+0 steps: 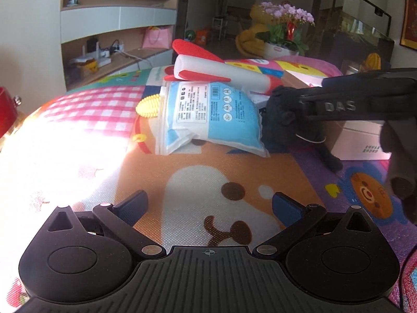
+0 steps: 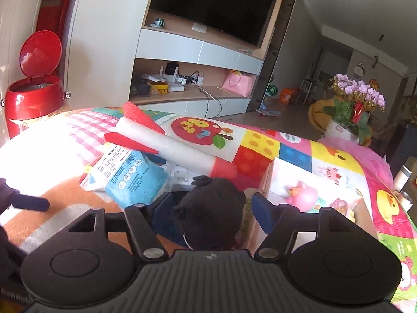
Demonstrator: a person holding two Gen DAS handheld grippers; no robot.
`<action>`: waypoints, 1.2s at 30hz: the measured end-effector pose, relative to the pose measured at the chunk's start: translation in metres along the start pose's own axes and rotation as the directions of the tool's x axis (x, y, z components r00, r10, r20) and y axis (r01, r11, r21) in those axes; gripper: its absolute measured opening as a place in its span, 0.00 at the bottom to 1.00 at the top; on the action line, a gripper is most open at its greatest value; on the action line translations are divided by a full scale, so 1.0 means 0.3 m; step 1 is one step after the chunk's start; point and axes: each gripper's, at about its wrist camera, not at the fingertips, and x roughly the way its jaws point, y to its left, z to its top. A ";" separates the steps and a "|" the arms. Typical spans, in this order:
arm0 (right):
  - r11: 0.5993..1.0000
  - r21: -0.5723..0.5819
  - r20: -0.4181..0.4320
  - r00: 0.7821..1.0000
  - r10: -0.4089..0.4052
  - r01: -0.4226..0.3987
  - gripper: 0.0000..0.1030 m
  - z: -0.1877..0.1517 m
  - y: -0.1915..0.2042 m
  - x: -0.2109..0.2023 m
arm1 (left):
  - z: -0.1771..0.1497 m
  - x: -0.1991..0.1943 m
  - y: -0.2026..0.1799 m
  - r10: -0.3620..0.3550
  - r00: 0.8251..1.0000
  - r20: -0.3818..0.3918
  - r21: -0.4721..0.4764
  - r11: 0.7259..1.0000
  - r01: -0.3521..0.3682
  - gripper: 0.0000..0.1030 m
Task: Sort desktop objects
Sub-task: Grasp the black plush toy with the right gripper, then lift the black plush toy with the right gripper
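A black plush toy (image 2: 208, 208) sits between the fingers of my right gripper (image 2: 211, 214), whose jaws stand open around it without closing on it; it also shows in the left wrist view (image 1: 286, 120). A blue-and-white packet (image 1: 208, 114) lies on the colourful mat, with a white-and-red foam rocket (image 1: 221, 73) resting on top of it and a yellow corn toy (image 1: 148, 107) to its left. My left gripper (image 1: 208, 208) is open and empty, low over the bear picture on the mat, short of the packet.
A pink-and-white box (image 2: 307, 185) stands to the right of the plush. A red bin (image 2: 34, 96) with its lid up stands off the mat's left edge. A flowerpot (image 2: 349, 114) and a TV shelf are behind. Strong sun glare covers the mat's left side (image 1: 65, 156).
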 end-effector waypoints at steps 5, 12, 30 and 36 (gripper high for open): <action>0.998 -0.035 -0.074 0.996 -0.045 0.043 0.74 0.038 0.049 0.140 | 0.000 -0.002 0.003 -0.013 1.000 0.009 -0.012 1.000 0.013 1.00; 0.982 -0.121 -0.119 0.980 -0.159 0.145 0.67 -0.011 0.098 0.206 | 0.000 -0.005 -0.002 -0.014 1.000 0.009 -0.014 1.000 0.014 1.00; 0.991 0.116 -0.175 0.981 0.086 -0.067 0.48 -0.308 -0.065 -0.249 | 0.007 -0.030 0.032 -0.066 0.998 -0.004 -0.019 0.998 0.066 1.00; 0.987 0.152 -0.044 0.997 0.066 -0.059 0.73 -0.303 -0.155 -0.382 | 0.079 -0.120 -0.011 -0.228 0.964 0.137 0.023 0.974 0.227 1.00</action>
